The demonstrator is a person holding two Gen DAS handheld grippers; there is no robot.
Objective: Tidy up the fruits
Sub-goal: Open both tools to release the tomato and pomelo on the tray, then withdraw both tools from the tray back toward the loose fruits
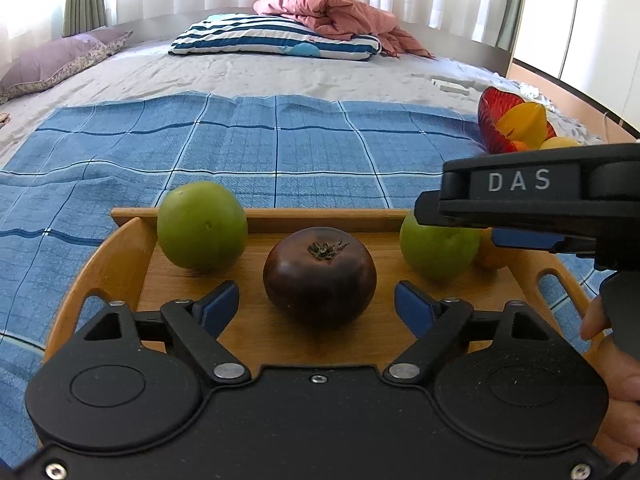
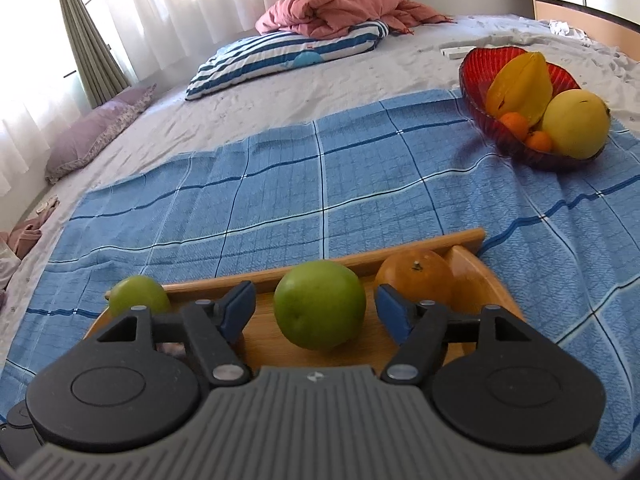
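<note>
A wooden tray (image 1: 120,264) lies on a blue checked cloth. On it are a dark purple fruit (image 1: 319,276), a green fruit at the back left (image 1: 202,226), a second green fruit (image 1: 438,246) and an orange (image 2: 414,272). My left gripper (image 1: 318,308) is open, its fingers either side of the dark fruit without touching it. My right gripper (image 2: 316,312) is open around the second green fruit (image 2: 320,304); its body (image 1: 540,200) shows at the right of the left wrist view.
A red glass bowl (image 2: 476,76) at the far right of the cloth (image 2: 280,200) holds a starfruit, a yellow fruit and small oranges. Pillows and a pink blanket (image 2: 340,12) lie at the far end of the bed.
</note>
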